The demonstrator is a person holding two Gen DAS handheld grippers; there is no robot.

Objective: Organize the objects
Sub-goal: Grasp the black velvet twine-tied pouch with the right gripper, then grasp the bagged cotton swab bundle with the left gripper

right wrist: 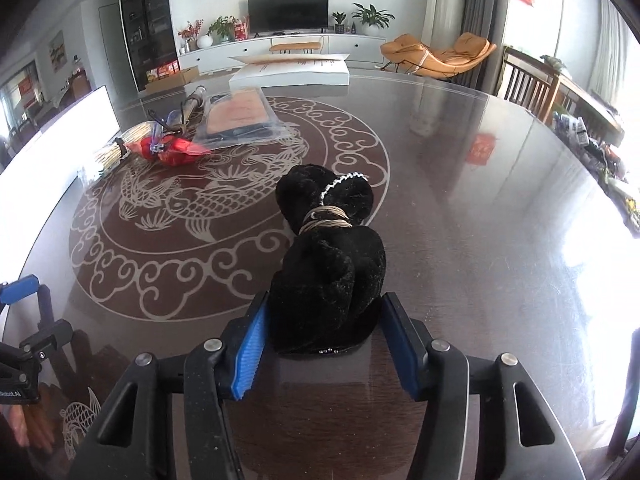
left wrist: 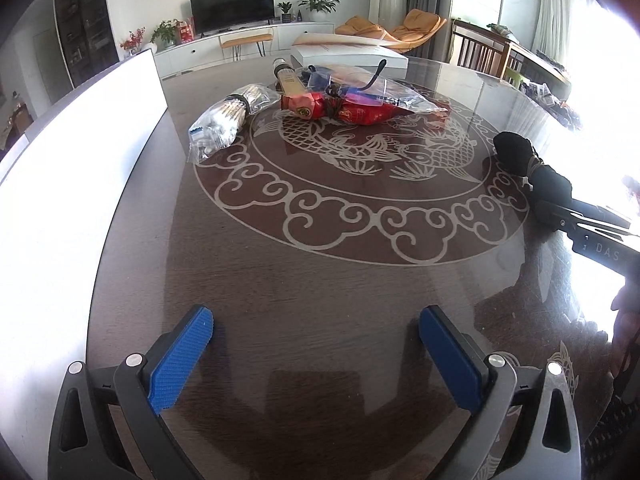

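A black velvet bundle (right wrist: 328, 272) tied with a tan cord lies on the dark glass-topped table (right wrist: 460, 200), on the right rim of the carp pattern. My right gripper (right wrist: 326, 308) is shut on its near end, both blue pads pressed into the cloth. The left wrist view shows that bundle (left wrist: 516, 152) at the far right. My left gripper (left wrist: 316, 320) hovers open over bare table near the front edge, with nothing between its fingers. A pile lies at the far side: bagged wooden sticks (left wrist: 232, 116), a red packet (left wrist: 348, 110), a clear bag (left wrist: 360, 84) and a tube (left wrist: 288, 76).
A flat white box (left wrist: 348, 54) sits at the table's far edge. A large white panel (left wrist: 80, 140) stands along the left side. Wooden chairs (right wrist: 528, 80) and a cluttered side surface (right wrist: 600, 152) are to the right. The person's hand (right wrist: 32, 420) shows at the lower left.
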